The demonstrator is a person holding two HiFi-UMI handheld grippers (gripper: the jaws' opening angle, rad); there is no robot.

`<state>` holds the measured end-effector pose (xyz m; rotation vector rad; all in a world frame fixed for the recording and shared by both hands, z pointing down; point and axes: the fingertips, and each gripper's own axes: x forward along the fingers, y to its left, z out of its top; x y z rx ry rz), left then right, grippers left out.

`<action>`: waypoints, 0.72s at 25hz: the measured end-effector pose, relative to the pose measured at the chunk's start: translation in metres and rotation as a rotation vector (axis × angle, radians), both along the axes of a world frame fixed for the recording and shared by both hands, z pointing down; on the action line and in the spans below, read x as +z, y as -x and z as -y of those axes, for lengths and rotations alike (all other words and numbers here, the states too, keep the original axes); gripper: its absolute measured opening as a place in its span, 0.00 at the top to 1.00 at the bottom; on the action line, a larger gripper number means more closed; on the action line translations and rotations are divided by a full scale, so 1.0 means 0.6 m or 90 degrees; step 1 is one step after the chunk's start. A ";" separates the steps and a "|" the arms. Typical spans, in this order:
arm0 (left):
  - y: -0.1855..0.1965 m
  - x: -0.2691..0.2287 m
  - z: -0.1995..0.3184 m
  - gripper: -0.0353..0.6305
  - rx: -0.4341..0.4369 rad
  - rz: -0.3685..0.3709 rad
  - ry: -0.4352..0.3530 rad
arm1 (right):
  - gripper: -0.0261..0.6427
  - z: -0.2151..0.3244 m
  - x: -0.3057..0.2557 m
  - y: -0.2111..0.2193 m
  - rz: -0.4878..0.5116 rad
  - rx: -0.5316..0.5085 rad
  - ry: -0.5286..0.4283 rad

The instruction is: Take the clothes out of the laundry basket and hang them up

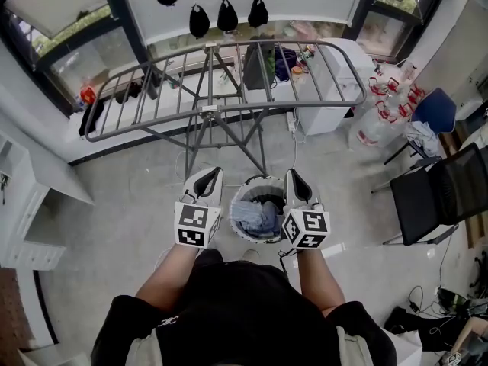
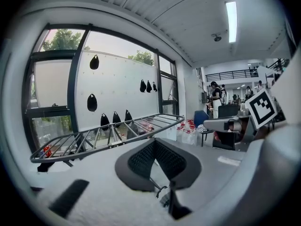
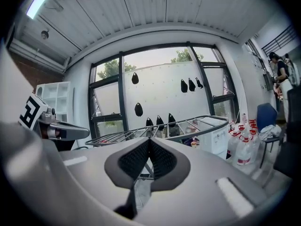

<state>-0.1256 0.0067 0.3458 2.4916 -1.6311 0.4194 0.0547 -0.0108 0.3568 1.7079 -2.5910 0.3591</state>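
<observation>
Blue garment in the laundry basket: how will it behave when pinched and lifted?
Likely floppy: the blue garment lies crumpled in folds in the laundry basket, so it should sag from any pinch point. Probably light for its bulk, being soft cloth. It may drag up the dark garment lying against it.

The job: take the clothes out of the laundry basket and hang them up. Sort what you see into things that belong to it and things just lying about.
Belongs to the job: round white laundry basket; crumpled blue clothes inside it; grey metal folding drying rack.
Just lying about: black office chair; clear plastic bottles with red caps; blue chair.
</observation>
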 end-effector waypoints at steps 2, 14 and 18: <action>0.008 0.006 0.019 0.94 0.009 -0.003 0.003 | 0.94 0.010 0.002 0.005 -0.004 0.007 0.001; 0.046 0.042 0.117 0.94 0.138 0.051 0.016 | 0.89 0.061 0.015 0.026 -0.041 0.004 -0.004; 0.062 0.096 0.134 0.52 0.193 0.113 0.056 | 0.65 0.068 0.059 0.028 -0.099 -0.020 0.034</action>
